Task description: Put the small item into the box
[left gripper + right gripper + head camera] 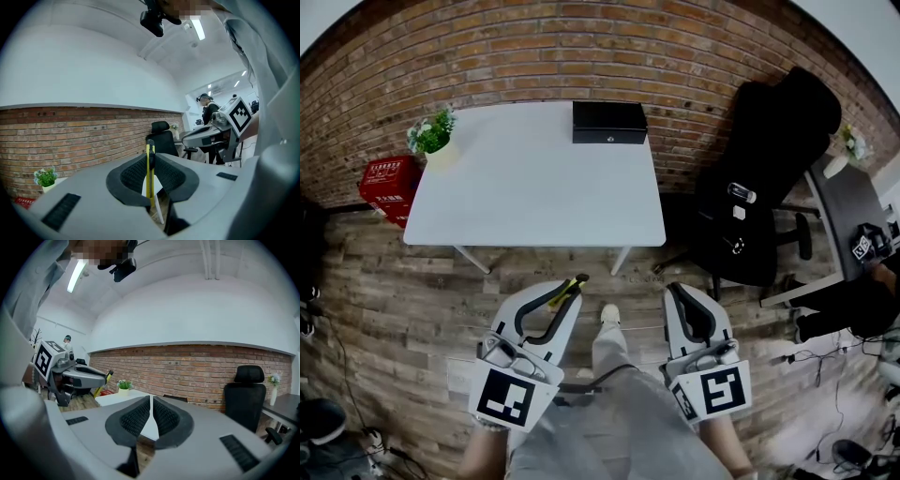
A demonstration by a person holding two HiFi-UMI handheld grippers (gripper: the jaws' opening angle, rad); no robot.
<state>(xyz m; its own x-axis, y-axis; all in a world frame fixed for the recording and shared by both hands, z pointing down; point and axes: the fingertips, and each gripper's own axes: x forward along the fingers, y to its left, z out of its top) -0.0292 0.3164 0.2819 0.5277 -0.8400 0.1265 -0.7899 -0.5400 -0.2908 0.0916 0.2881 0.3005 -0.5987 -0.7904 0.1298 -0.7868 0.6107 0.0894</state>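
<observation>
Yellow utility knife (149,171) sits clamped in the left gripper (570,292) — right gripper (678,292) closed, empty — black box (609,122) lies upper centre.

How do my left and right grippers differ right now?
The left gripper is clamped on a thin yellow cutter; the right gripper has its jaws together on nothing. In the head view the left gripper angles inward, while the right gripper points more straight ahead. Both are short of the white table, away from the black box.
</observation>
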